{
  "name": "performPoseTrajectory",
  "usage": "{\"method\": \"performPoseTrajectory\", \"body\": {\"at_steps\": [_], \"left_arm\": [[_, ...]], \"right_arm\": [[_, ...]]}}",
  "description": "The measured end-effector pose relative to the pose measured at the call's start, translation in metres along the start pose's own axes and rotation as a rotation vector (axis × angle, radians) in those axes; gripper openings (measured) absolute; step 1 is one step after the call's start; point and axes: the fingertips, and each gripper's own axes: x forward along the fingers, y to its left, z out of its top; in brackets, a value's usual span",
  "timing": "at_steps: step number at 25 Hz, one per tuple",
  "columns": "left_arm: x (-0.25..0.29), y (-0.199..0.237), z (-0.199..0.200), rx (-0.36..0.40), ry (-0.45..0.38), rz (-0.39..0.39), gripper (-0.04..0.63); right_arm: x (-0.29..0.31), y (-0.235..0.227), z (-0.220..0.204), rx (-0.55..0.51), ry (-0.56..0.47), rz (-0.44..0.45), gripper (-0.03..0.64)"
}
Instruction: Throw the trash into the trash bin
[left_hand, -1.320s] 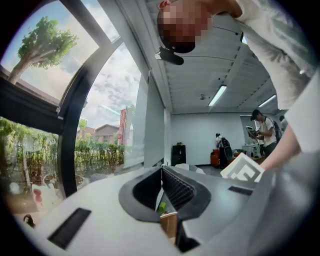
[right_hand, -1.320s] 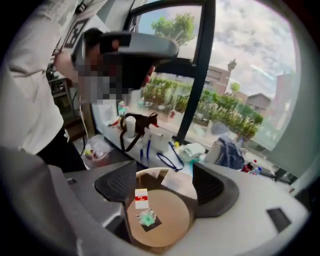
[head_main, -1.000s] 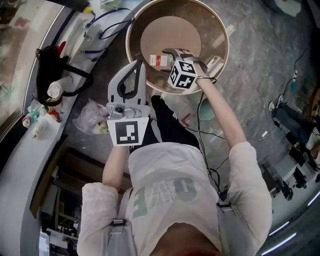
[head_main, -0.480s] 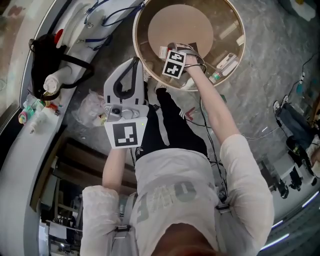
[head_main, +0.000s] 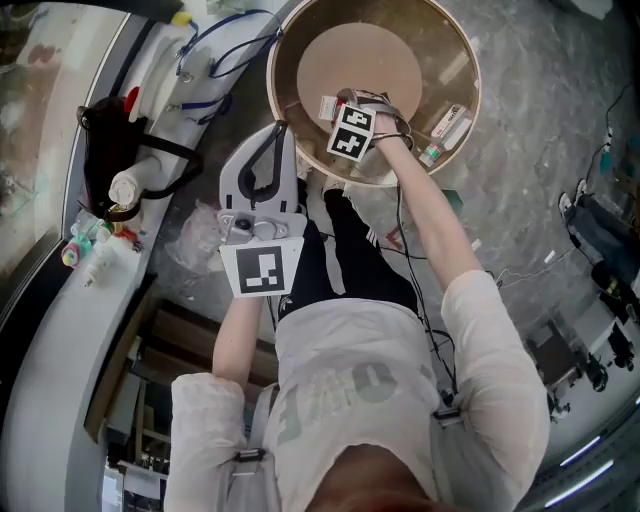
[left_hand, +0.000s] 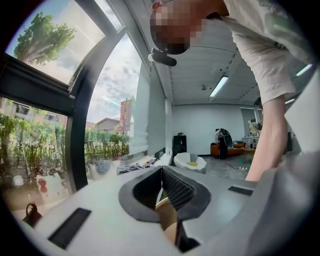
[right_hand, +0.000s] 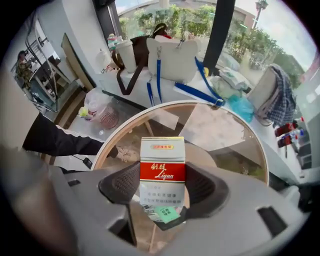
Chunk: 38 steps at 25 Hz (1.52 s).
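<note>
The round wooden-walled trash bin (head_main: 472, 80) stands on the floor in front of me. My right gripper (head_main: 343, 103) reaches steeply down inside it. In the right gripper view a white and red cigarette pack (right_hand: 162, 167) stands between the jaws of the right gripper (right_hand: 162, 186), both pads against its sides; the jaws have just been closing onto it. The pack's edge (head_main: 327, 105) shows beside the marker cube in the head view. My left gripper (head_main: 276, 133) hangs left of the bin, roughly level, shut and holding nothing (left_hand: 161, 172).
More trash lies at the bin's right wall: a small box (head_main: 451, 124) and a green-capped item (head_main: 432, 153). A clear plastic bag (head_main: 190, 238) lies on the floor at the left. A black bag (head_main: 112, 140) and small bottles (head_main: 88, 250) sit on the white bench.
My right gripper has sunk deeper into the bin, down to the cigarette pack on its floor. The left gripper has barely shifted.
</note>
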Motion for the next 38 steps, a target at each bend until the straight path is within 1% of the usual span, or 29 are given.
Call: {"method": "performPoseTrajectory", "body": {"at_steps": [2,5,10,12,14,16,18,21,24,26,28,31,34,38], "left_arm": [[0.0,-0.002,0.018,0.01,-0.026,-0.02,0.012],[-0.001,-0.007,0.047,0.026,-0.065,-0.041,0.012],[0.0,-0.012,0.095,0.03,-0.142,-0.065,0.012],[0.008,-0.019,0.116,0.026,-0.191,-0.103,0.012],[0.011,-0.031,0.134,0.024,-0.223,-0.149,0.012],[0.012,-0.049,0.147,0.041,-0.232,-0.192,0.012],[0.02,-0.071,0.159,0.059,-0.247,-0.239,0.012],[0.031,-0.11,0.177,0.056,-0.279,-0.302,0.012],[0.029,-0.143,0.188,0.041,-0.287,-0.345,0.012],[0.029,-0.159,0.192,0.027,-0.281,-0.357,0.012],[0.03,-0.173,0.195,0.017,-0.28,-0.37,0.012],[0.028,-0.189,0.196,0.02,-0.275,-0.394,0.012],[0.03,-0.2,0.195,0.015,-0.263,-0.41,0.012],[0.032,-0.215,0.198,0.018,-0.257,-0.435,0.012]], "right_arm": [[-0.026,-0.014,0.014,0.042,-0.051,-0.034,0.278],[-0.081,-0.039,0.037,0.152,-0.165,-0.103,0.278],[-0.209,-0.077,0.074,0.279,-0.397,-0.322,0.278],[-0.265,-0.087,0.077,0.341,-0.485,-0.421,0.278],[-0.313,-0.086,0.073,0.401,-0.551,-0.499,0.278],[-0.354,-0.076,0.062,0.455,-0.604,-0.564,0.278],[-0.396,-0.069,0.041,0.523,-0.659,-0.65,0.278],[-0.457,-0.049,-0.001,0.654,-0.75,-0.798,0.278],[-0.505,-0.016,-0.043,0.785,-0.858,-0.9,0.278],[-0.531,0.002,-0.068,0.832,-0.905,-0.964,0.278],[-0.554,0.015,-0.087,0.843,-0.932,-1.021,0.278],[-0.576,0.027,-0.099,0.854,-0.972,-1.069,0.278],[-0.589,0.029,-0.102,0.86,-1.008,-1.089,0.278],[-0.595,0.027,-0.113,0.874,-1.023,-1.107,0.278]]}}
